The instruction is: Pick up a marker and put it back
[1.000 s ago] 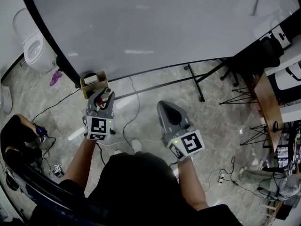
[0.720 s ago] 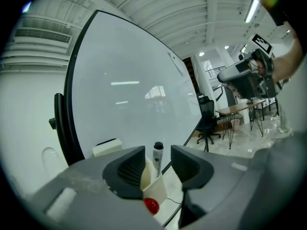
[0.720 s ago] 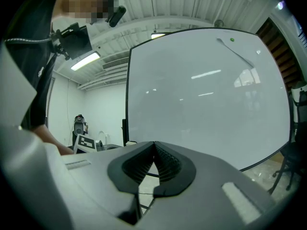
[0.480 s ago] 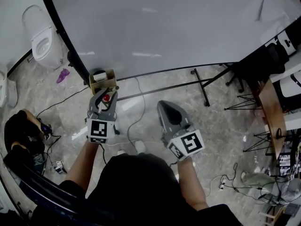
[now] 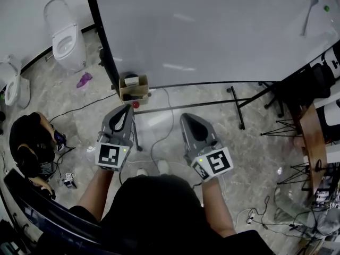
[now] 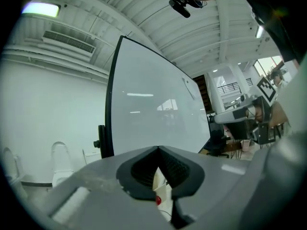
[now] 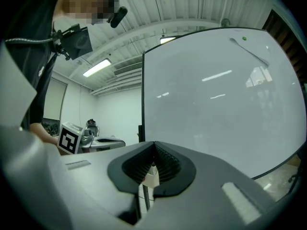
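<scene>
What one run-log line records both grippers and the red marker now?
left gripper: jaws just closed, nothing between | right gripper: shut, empty | red-capped marker: at small brown cardboard box, apart from both grippers

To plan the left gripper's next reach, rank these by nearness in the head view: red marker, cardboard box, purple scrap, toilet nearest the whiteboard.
1. red marker, right beside the left gripper
2. cardboard box, just beyond
3. purple scrap, floor, left
4. toilet, upper left

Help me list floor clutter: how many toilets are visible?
2: one toilet left of the whiteboard, a second toilet at the head view's left edge. Others may be hidden.
</scene>
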A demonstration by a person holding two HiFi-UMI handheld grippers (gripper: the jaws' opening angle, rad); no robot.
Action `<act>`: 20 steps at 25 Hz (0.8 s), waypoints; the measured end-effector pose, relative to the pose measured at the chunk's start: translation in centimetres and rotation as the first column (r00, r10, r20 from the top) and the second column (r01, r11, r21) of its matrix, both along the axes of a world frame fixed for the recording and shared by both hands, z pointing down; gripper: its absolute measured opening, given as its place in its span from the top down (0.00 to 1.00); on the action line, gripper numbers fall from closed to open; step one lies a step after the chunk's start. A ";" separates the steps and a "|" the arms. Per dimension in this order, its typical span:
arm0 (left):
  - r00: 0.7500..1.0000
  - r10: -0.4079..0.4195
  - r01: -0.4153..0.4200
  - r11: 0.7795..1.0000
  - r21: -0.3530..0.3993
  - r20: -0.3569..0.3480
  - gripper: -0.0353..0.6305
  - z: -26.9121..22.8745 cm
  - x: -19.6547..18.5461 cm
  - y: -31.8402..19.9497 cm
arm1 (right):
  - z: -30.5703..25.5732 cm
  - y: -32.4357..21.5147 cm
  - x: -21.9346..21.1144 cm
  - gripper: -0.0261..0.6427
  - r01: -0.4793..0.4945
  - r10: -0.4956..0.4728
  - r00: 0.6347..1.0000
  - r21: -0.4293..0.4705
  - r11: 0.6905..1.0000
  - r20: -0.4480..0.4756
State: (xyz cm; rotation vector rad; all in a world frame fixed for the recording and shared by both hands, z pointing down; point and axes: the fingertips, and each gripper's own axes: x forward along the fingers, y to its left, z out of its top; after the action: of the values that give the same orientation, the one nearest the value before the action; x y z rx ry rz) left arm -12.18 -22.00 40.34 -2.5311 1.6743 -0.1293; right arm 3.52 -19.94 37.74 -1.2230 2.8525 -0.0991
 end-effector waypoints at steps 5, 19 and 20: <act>0.999 -0.025 0.026 1.000 0.002 -0.032 0.94 -0.8 -1.9 2.1 | -0.4 0.8 -2.1 0.95 0.038 -0.038 0.999 0.016 0.999 0.000; 0.994 -0.097 0.098 0.995 0.018 -0.048 0.94 -1.5 -7.3 8.0 | -1.3 4.9 -7.2 0.95 0.098 -0.098 0.995 0.040 0.994 -0.004; 0.994 -0.095 0.096 0.995 0.020 -0.047 0.94 -1.5 -7.6 8.5 | -1.4 5.2 -7.4 0.95 0.094 -0.094 0.996 0.041 0.995 -0.004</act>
State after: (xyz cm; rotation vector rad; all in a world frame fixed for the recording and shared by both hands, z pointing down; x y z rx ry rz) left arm -19.73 -13.53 38.81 -2.4562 1.8044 -0.0607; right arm -3.88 -14.72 36.29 -1.0821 2.8982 -0.0411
